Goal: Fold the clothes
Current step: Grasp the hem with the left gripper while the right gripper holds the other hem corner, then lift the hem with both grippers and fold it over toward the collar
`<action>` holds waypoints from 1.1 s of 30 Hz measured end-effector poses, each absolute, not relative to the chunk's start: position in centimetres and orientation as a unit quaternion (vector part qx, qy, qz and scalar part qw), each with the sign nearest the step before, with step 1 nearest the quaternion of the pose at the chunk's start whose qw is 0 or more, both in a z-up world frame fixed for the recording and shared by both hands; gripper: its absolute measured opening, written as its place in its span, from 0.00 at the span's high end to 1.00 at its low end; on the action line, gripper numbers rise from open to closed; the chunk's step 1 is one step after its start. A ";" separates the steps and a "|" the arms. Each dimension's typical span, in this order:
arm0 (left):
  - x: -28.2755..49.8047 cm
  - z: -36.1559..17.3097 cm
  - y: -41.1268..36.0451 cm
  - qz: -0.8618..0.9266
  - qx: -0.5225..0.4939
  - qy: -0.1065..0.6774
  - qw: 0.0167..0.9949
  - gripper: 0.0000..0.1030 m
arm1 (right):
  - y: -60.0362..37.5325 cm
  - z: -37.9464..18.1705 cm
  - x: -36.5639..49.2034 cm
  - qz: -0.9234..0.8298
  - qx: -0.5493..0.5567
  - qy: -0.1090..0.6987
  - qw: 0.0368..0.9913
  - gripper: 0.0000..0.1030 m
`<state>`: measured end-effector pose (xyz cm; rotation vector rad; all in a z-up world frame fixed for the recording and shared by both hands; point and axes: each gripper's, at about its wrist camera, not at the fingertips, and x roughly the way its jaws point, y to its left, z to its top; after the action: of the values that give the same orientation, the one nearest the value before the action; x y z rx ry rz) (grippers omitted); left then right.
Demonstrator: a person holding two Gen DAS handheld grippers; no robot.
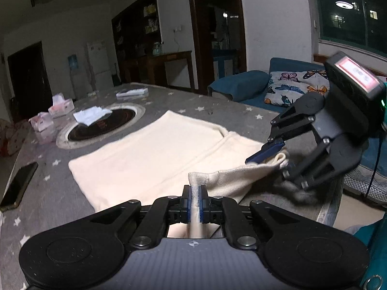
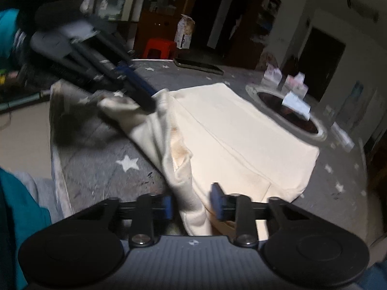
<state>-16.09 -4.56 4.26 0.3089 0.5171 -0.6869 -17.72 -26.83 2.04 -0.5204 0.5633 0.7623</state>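
1. The left tongs [image 1: 194,201] are clamped tight on a raised fold of the cream garment [image 1: 150,154], the cloth squeezed between their blue pads.
2. The right tongs [image 2: 192,204] stand partly apart with a bunched edge of the same garment between them; the left pad touches the cloth, while the right pad looks clear of it.
3. Ahead of both tongs the rest of the garment lies flat on the grey star-patterned counter [image 1: 48,193].
4. Beyond it sits a round inset burner [image 1: 104,124].
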 end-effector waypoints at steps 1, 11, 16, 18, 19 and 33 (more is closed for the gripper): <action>-16.3 4.1 -4.4 -0.329 0.153 0.252 0.897 0.90 | -26.9 2.2 -17.3 0.365 -0.236 0.277 0.857 0.81; -19.5 3.3 -3.2 -0.321 0.179 0.258 0.894 0.62 | -27.8 4.1 -15.4 0.365 -0.166 0.314 0.861 0.86; -20.5 2.6 -4.0 -0.326 0.211 0.248 0.888 0.58 | -27.9 4.7 -15.1 0.359 -0.148 0.318 0.865 0.86; -20.6 2.1 -4.5 -0.320 0.235 0.243 0.885 0.58 | -27.9 4.8 -15.2 0.357 -0.148 0.315 0.867 0.86; -20.6 1.8 -4.7 -0.317 0.249 0.240 0.883 0.58 | -27.8 4.8 -15.2 0.356 -0.147 0.314 0.867 0.86; -22.4 4.3 -2.7 -0.320 0.230 0.218 0.893 0.94 | -28.2 5.8 -19.0 0.363 -0.154 0.280 0.875 0.89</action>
<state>-22.42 -2.69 4.30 0.4765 0.4517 -0.6639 -19.01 -28.24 5.83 -0.3212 0.5852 0.7570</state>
